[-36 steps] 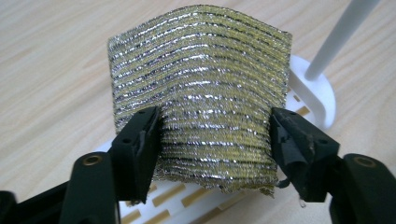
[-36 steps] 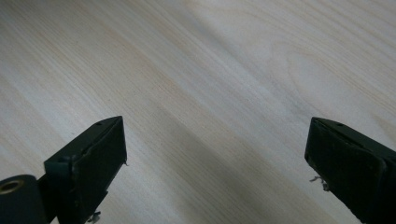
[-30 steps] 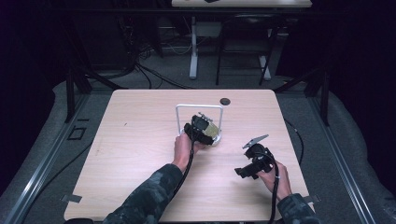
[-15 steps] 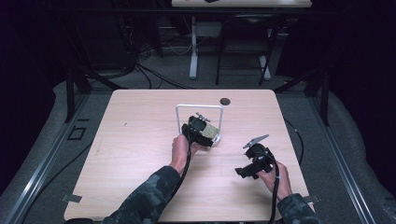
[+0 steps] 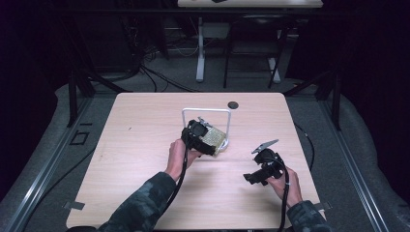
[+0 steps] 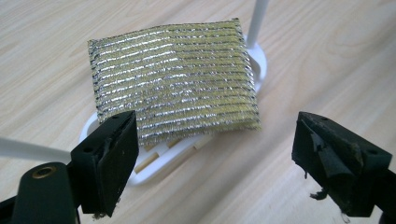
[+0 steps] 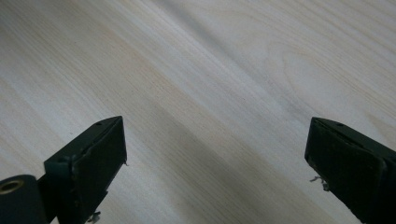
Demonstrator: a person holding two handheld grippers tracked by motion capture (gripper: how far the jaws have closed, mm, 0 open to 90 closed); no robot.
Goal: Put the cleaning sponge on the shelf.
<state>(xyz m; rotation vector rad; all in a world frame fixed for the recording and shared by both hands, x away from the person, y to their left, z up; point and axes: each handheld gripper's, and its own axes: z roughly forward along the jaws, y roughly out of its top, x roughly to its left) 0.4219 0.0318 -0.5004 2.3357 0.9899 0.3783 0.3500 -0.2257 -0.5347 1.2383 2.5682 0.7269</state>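
Now that the scouring sponge lies on its rack, the left gripper has let go.

Because the gold-and-silver scouring sponge [image 6: 175, 79] rests flat across the white sponge rack [image 6: 156, 163], beside the rack's upright wire frame [image 5: 207, 112] near the middle of the bench [image 5: 145, 121], it looks set there to drain and stay put. The left gripper [image 6: 215, 158] hangs just short of it, its jaws having just been opening; they stand wide with nothing between them, the sponge lying clear beyond the tips, which suits a release rather than a grip. The right gripper [image 7: 215, 172] waits well apart to the right, jaws wide and empty over bare wood, likely kept out of the way. A small dark disc [image 5: 233, 104] lies near the far edge.
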